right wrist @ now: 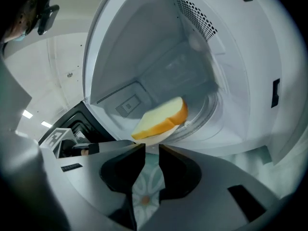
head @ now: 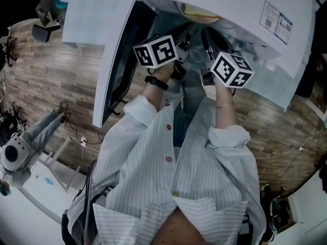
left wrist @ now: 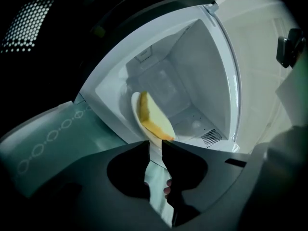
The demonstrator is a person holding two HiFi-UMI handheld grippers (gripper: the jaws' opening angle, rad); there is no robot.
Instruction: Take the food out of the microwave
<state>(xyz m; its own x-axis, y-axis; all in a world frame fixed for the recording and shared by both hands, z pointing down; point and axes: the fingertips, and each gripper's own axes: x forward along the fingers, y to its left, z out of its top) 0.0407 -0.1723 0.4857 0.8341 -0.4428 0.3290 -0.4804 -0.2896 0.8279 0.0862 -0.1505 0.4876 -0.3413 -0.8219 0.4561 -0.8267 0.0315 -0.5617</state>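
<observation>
**A:** On the left gripper [left wrist: 154,146] we see jaws a slit apart, with the plate [left wrist: 135,113] rim at their tips and nothing pinched. The door [head: 115,60] is open and nothing is lifted yet.

**B:** Our right gripper [right wrist: 151,148] is narrowly spread too, and empty. The bread slice [right wrist: 161,117] lies flat on the plate by the microwave [head: 230,4] floor's front edge. Here its long axis slants, crust end up-right. We reckon gripping and pulling out remain.

Found the microwave door [head: 115,60] swung wide left, the cavity [right wrist: 159,66] roomy overhead; met only the plate [right wrist: 160,137] with bread [right wrist: 161,117] near its mouth.
</observation>
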